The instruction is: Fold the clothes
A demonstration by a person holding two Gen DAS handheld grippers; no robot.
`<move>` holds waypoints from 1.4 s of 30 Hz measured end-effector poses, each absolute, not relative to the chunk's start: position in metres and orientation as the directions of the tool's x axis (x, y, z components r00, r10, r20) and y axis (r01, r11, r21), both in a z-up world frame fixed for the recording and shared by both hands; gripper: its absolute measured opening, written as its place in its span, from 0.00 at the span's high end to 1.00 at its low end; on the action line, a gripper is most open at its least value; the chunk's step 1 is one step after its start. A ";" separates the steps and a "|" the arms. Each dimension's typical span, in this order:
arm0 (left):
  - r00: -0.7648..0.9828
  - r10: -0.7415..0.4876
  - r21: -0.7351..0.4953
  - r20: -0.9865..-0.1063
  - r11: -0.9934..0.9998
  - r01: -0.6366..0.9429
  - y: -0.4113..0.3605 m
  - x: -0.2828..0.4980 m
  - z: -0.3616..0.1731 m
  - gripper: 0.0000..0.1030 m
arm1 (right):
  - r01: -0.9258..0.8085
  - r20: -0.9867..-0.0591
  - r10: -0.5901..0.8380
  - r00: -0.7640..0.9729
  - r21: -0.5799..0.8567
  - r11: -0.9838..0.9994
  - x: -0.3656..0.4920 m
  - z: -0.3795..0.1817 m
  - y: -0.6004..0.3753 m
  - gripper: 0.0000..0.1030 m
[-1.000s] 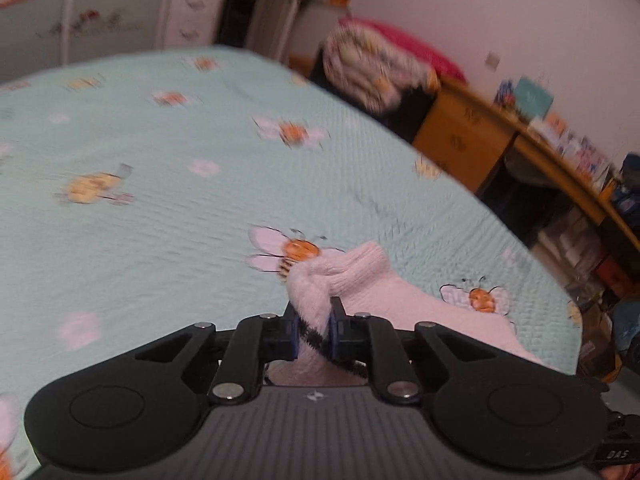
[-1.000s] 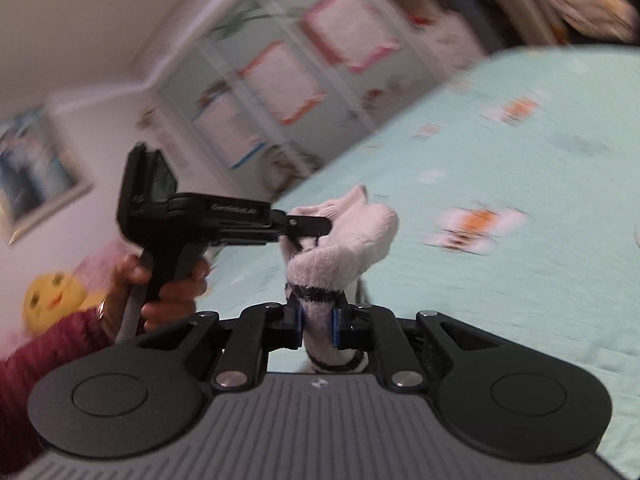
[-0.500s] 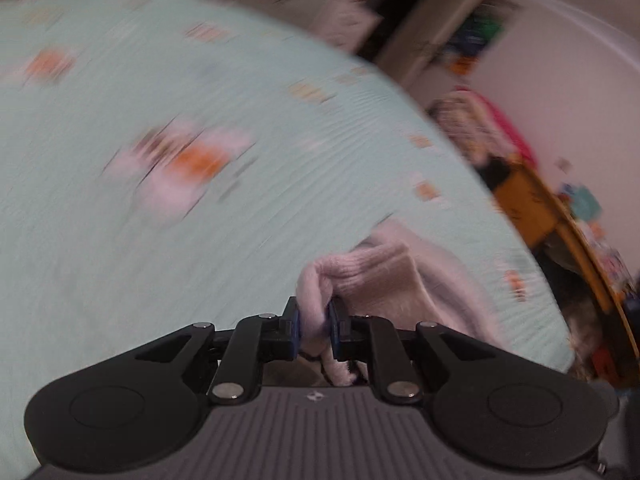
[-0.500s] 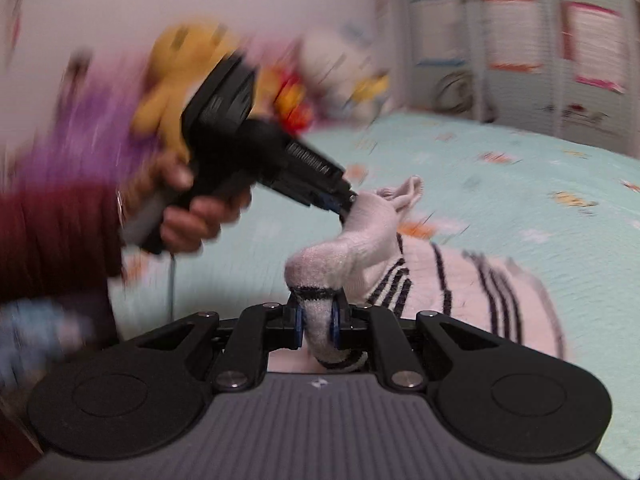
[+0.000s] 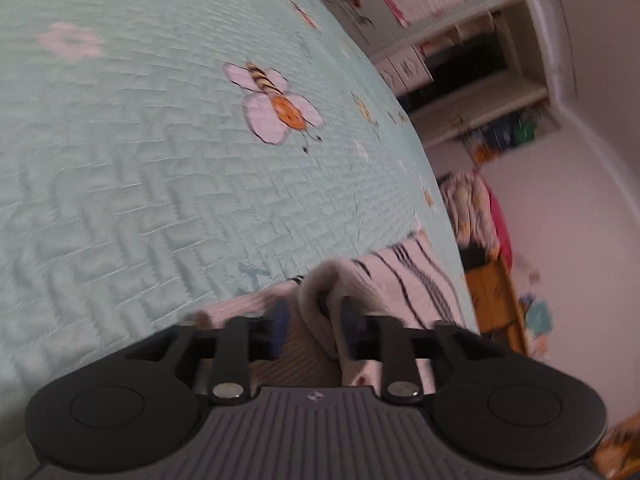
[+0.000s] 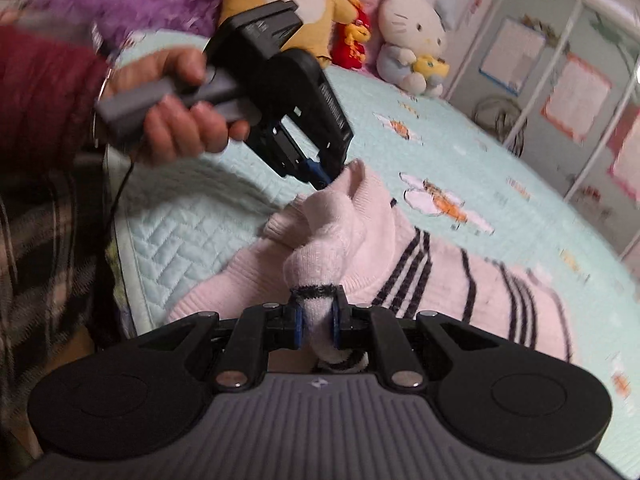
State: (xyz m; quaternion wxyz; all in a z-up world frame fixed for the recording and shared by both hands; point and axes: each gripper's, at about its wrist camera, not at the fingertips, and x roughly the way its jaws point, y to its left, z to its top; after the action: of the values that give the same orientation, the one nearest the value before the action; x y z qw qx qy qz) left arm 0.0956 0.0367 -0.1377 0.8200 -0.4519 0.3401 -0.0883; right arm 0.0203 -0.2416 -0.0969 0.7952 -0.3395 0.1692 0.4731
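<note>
Your right gripper (image 6: 316, 326) sits at the bottom centre of the right wrist view, its 2 blue pads pinched onto a bunched fold of the pink sweater (image 6: 424, 280). The jaws stand only a narrow way apart, with the knit squeezed between them. The sweater, pale pink with dark stripes, spreads from the lower centre toward the right of that frame, lying on the mint quilt (image 6: 192, 224) printed with bees.

In the upper left of the same view, your hand (image 6: 176, 120) grips the handle of the left gripper (image 6: 326, 178), which angles down toward the centre, its tip touching a raised peak of the sweater.

In the left wrist view, the left gripper (image 5: 314, 330) has just been opening its jaws. They now stand partly apart, with a fold of the sweater (image 5: 404, 276) rising between them. The picture is blurred there, but the cloth appears loose, with a gap beside the left pad. The rest of the sweater lies in the lower centre right of that frame on the quilt (image 5: 140, 180).

Plush toys (image 6: 412, 36) line the top of the right wrist view.
</note>
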 end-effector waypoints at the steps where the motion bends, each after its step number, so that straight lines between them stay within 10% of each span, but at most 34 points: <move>1: 0.761 -0.443 -0.803 -0.475 0.573 -0.167 0.037 0.092 -0.136 0.59 | -0.859 -0.585 0.634 0.505 -0.408 0.308 0.020 -0.097 -0.241 0.88; 8: 0.706 -0.396 -0.698 -0.587 0.689 -0.193 0.003 0.114 -0.121 0.55 | -0.780 -0.542 0.624 0.563 -0.599 0.183 -0.004 -0.107 -0.236 0.88; 10: 0.689 -0.408 -0.697 -0.599 0.689 -0.199 0.001 0.117 -0.122 1.00 | -0.769 -0.531 0.624 0.573 -0.612 0.185 -0.006 -0.102 -0.235 0.88; 14: 0.737 -0.380 -0.730 -0.558 0.648 -0.219 0.018 0.097 -0.115 1.00 | -0.769 -0.516 0.643 0.566 -0.611 0.188 -0.009 -0.090 -0.232 0.88; 19: 0.742 -0.290 -0.721 -0.605 0.595 -0.355 0.044 0.066 -0.131 0.89 | -0.784 -0.605 0.604 0.518 -0.618 0.053 -0.012 -0.129 -0.229 0.81; 22: 0.747 -0.269 -0.700 -0.608 0.625 -0.346 0.037 0.059 -0.124 0.59 | -0.752 -0.560 0.650 0.514 -0.659 0.027 -0.025 -0.127 -0.236 0.58; 25: 0.740 -0.236 -0.631 -0.630 0.711 -0.310 0.018 0.065 -0.109 0.56 | -0.758 -0.539 0.671 0.510 -0.650 0.054 -0.033 -0.117 -0.241 0.41; 33: 0.675 -0.178 -0.492 -0.717 0.815 -0.308 -0.010 0.103 -0.117 0.59 | -0.757 -0.520 0.645 0.559 -0.638 0.142 -0.020 -0.117 -0.246 0.45; 36: 0.657 -0.178 -0.478 -0.732 0.822 -0.309 -0.007 0.110 -0.121 0.82 | -0.761 -0.531 0.638 0.557 -0.635 0.136 -0.017 -0.121 -0.241 0.49; 42: 0.647 -0.111 -0.390 -0.754 0.868 -0.306 -0.019 0.108 -0.107 1.00 | -0.766 -0.558 0.620 0.551 -0.633 0.110 -0.017 -0.126 -0.234 0.87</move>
State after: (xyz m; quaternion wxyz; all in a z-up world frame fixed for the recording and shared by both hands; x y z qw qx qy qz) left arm 0.1083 -0.0186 -0.1069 0.8722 -0.2505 0.4163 0.0559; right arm -0.0173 -0.2345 -0.1262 0.7411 -0.4754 0.0767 0.4678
